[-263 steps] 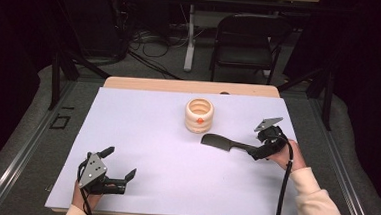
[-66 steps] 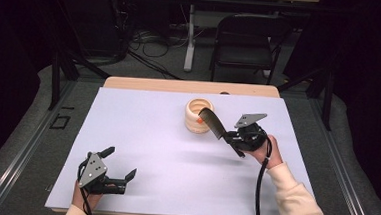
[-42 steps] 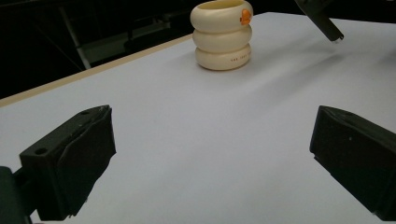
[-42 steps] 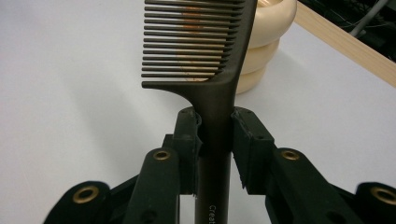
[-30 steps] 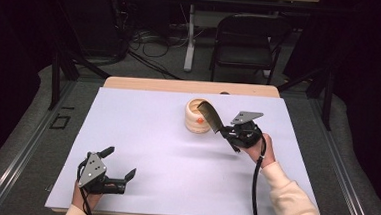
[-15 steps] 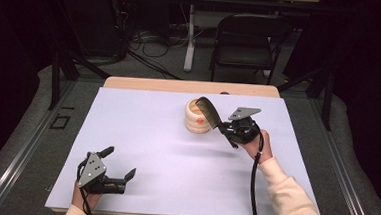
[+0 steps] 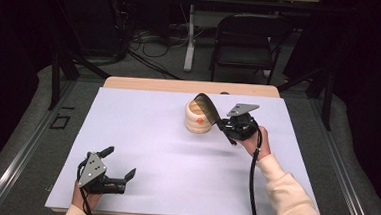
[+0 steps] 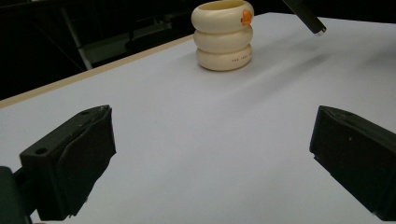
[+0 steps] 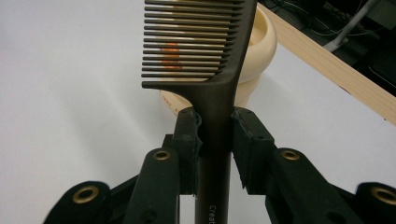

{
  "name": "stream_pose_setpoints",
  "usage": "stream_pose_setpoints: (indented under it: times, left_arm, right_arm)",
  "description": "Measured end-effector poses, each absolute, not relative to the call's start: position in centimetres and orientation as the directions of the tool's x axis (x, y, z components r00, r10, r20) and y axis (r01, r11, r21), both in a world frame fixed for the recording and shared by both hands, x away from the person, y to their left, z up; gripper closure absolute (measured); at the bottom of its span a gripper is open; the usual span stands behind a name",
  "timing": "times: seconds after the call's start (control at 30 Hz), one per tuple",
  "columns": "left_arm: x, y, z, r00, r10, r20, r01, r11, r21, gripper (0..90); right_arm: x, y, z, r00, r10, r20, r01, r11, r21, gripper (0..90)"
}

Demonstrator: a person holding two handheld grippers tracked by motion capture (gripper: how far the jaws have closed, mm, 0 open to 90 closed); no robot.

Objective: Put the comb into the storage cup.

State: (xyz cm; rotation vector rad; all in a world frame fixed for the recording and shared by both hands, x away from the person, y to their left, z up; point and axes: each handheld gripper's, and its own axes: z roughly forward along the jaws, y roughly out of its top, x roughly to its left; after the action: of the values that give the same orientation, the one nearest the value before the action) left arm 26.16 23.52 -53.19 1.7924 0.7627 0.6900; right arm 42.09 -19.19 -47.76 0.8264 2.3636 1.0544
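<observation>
High view: the comb [image 7: 206, 106] sits just above the centre of the frame, tilted up and to the left, its toothed head over the open mouth of the cup [image 7: 198, 119]. The right gripper [image 7: 226, 124] is clamped on the comb's handle from the right side of the cup, with the person's right hand [image 7: 249, 140] behind it and a pale sleeve [image 7: 288, 198] running down to the lower right corner.

In the right gripper view the comb [image 9: 210, 60] rises up the middle of the frame, handle pinched between the two black jaws and teeth pointing left. The cream cup [image 9: 252, 56] lies behind the teeth, and its orange mark [image 9: 171, 50] shows through them. Whether the comb touches the cup cannot be told.

In the left gripper view the cup [image 8: 223, 35] stands at the top centre, a stack of three rounded rings, with the comb's handle end [image 8: 308, 18] in the air at the upper right.

The cup rests on the white table [image 7: 141, 134]. The left gripper [image 7: 119, 169] lies in the lower left of the high view, well apart from the cup, its jaws spread wide with nothing between them. A folding chair [image 7: 248, 38] stands beyond the table at the top.
</observation>
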Motion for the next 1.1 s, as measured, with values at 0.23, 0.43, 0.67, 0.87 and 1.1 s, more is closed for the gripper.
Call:
stream_pose_setpoints:
  times: [0.23,0.43,0.67,0.87,1.1]
  left_arm:
    - [26.1,23.5,-53.2,0.633,0.767,0.102,0.178,-0.273,0.945,0.3]
    - [26.2,23.5,-53.2,0.634,0.767,0.101,0.18,-0.272,0.945,0.3]
    - [26.2,23.5,-53.2,0.634,0.767,0.102,0.178,-0.274,0.945,0.3]
    - [26.2,23.5,-53.2,0.635,0.766,0.102,0.179,-0.274,0.945,0.3]
    - [26.2,23.5,-53.2,0.634,0.766,0.102,0.178,-0.274,0.945,0.3]
  right_arm:
    - [42.3,-18.9,-47.2,-0.734,0.664,-0.14,0.341,0.54,0.77,72.0]
    - [42.4,-18.8,-47.0,-0.731,0.668,-0.142,0.337,0.534,0.776,72.1]
    - [42.6,-18.7,-46.6,-0.727,0.672,-0.139,0.336,0.525,0.782,72.0]
    - [42.9,-18.6,-46.4,-0.726,0.673,-0.14,0.336,0.524,0.783,72.0]
    - [43.1,-18.4,-45.8,-0.726,0.673,-0.143,0.335,0.526,0.782,72.1]
